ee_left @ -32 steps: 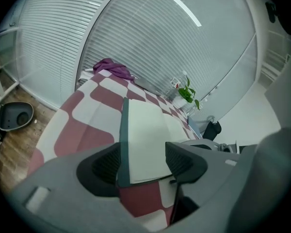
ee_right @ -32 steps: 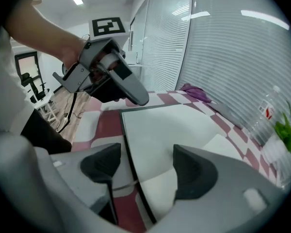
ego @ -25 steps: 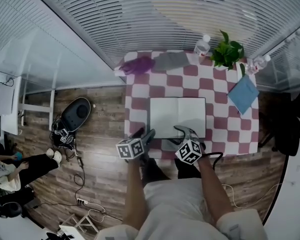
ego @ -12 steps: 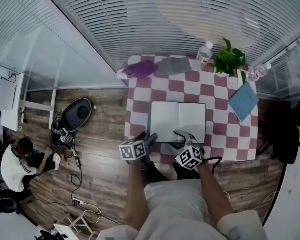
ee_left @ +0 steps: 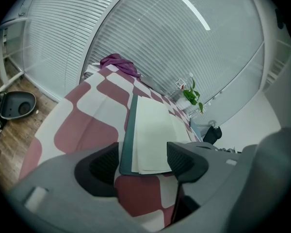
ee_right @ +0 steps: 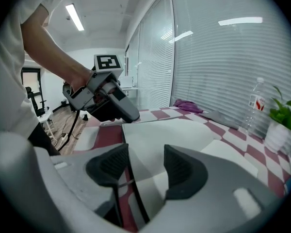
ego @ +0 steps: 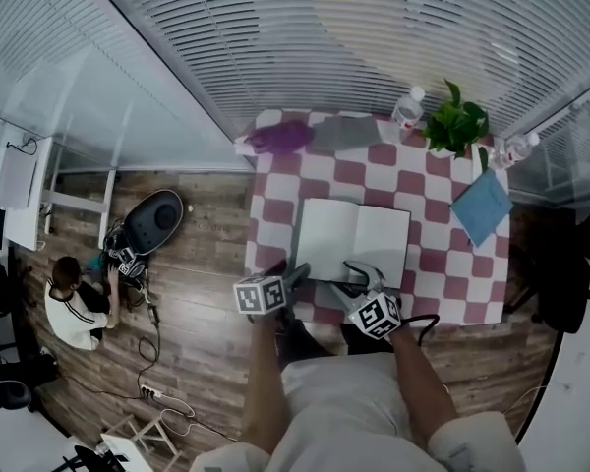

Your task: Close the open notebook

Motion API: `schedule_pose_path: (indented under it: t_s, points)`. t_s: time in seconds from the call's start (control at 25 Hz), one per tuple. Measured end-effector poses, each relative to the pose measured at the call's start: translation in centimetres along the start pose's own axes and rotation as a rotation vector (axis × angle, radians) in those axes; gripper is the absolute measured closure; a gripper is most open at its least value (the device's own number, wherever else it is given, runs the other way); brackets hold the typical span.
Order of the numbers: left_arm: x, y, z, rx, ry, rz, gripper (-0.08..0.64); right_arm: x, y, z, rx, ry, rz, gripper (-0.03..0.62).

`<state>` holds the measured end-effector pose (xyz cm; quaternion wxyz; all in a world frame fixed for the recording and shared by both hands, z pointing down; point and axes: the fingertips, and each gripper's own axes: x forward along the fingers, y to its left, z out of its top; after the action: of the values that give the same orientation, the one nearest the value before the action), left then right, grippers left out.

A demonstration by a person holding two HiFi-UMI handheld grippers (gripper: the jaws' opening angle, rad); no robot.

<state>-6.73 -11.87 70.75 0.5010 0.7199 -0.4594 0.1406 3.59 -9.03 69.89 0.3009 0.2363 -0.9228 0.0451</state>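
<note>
The notebook [ego: 354, 244] lies open and flat on the checkered table [ego: 275, 209], white pages up, its dark cover showing at the edges. My left gripper [ego: 287, 271] is at its near left corner, jaws open, with the corner [ee_left: 153, 135] just beyond the pads and not touched. My right gripper [ego: 364, 271] is at the near edge of the right page. Its jaws are closing, and the notebook's [ee_right: 169, 135] edge lies between them without either pad pressing on it. The left gripper [ee_right: 106, 101] shows beyond it in the right gripper view.
Along the table's far edge lie a purple cloth [ego: 280, 136] and a grey cloth [ego: 344, 131], then a water bottle [ego: 407, 109] and a potted plant [ego: 457, 121]. A blue folder [ego: 482, 207] lies at the right. A person [ego: 74, 303] crouches on the floor at left.
Both grippers stay at the notebook's near edge, and the right one's jaws have narrowed. The notebook has not moved. The person on the floor has shifted.
</note>
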Motion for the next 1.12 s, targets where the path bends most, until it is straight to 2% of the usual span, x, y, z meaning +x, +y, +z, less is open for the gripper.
schedule_pose_path:
  t_s: [0.12,0.32,0.52,0.64,0.92,1.04,1.12]
  points:
    - [0.3,0.0,-0.1,0.004,0.010,0.026,0.267,-0.3,0.0,0.0,0.005,-0.018,0.010,0.365]
    - [0.7,-0.6,-0.2,0.027,0.021,0.026,0.252,-0.5,0.0,0.2,0.017,-0.033,0.047,0.376]
    - [0.6,-0.9,0.0,-0.003,0.009,-0.039,0.252,-0.5,0.1,0.2,0.014,-0.027,0.061,0.379]
    - [0.9,-2.1,0.0,-0.002,0.019,-0.108,0.253,-0.2,0.6,-0.2,-0.034,-0.003,0.049,0.374]
    - [1.1,-2.4,-0.4,0.058,0.043,-0.114,0.255,1.0,1.3,-1.4,-0.119,0.114,0.006,0.347]
    - [0.7,-2.1,-0.3,0.052,0.028,-0.110,0.255,1.1,1.4,-1.5,-0.122,0.136,0.023,0.347]
    - [0.6,-2.0,-0.2,0.035,0.020,-0.118,0.255,1.2,1.3,-1.5,-0.159,0.148,0.023,0.345]
